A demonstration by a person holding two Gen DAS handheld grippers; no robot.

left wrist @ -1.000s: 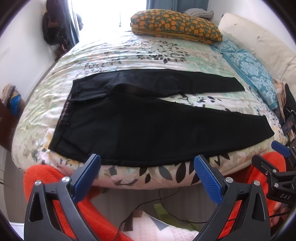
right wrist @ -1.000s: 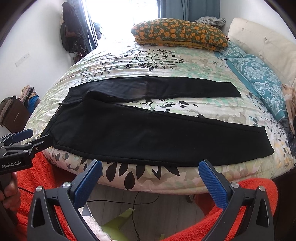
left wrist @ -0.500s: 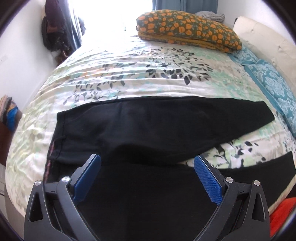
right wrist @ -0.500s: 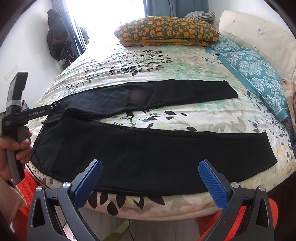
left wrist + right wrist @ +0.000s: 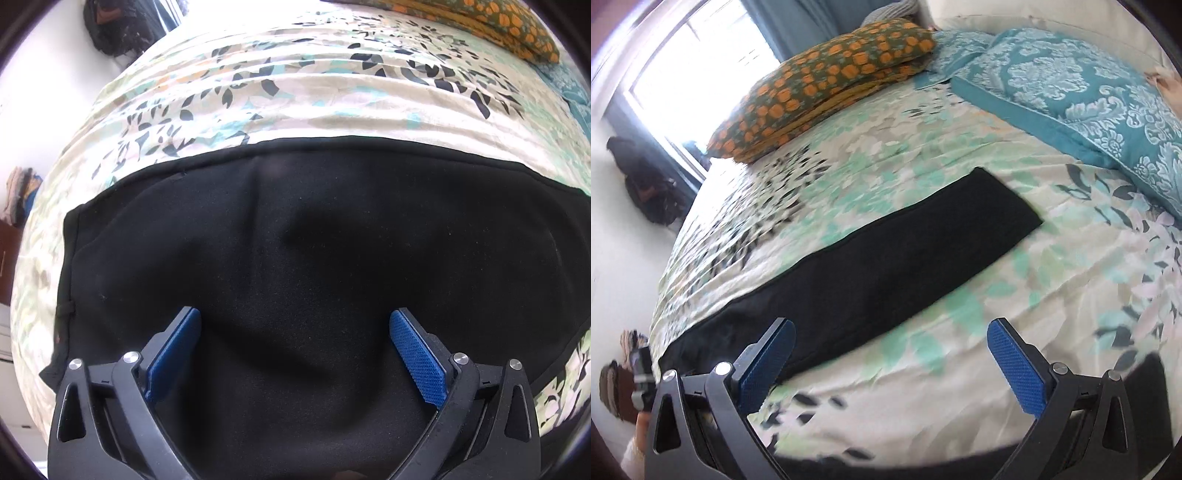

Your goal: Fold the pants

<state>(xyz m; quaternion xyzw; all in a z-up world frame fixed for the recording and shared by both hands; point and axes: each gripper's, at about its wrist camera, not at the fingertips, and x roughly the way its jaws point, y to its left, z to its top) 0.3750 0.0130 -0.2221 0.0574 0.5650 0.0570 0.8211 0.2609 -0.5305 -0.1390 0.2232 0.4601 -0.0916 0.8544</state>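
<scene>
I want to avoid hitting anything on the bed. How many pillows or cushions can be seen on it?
2: the orange-and-green patterned pillow at the far side near the window, and the teal damask pillow to its right by the headboard. Others may be hidden behind them.

No legible text, label, brand or number anywhere in either wrist view.
</scene>
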